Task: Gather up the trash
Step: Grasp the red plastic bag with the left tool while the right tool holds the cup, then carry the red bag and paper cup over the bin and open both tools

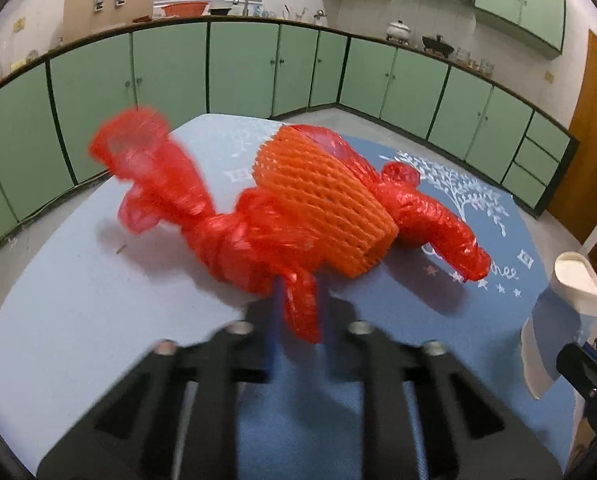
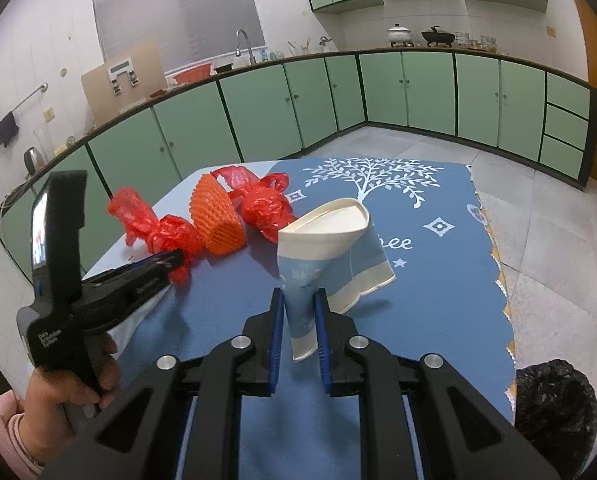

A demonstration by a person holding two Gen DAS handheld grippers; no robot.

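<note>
Both my jaws are closed on trash: left gripper [image 1: 298,312] pinches a tail of the red plastic bag [image 1: 234,236], limp and light, on the counter [image 1: 78,292]; right gripper [image 2: 299,312] squeezes the crushed paper cup [image 2: 322,240], light, flimsy.

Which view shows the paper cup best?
The right wrist view: the crushed paper cup sits centred, rim and print visible, pinched by the right gripper. The left wrist view catches it only at the right edge, partly cut off.
</note>
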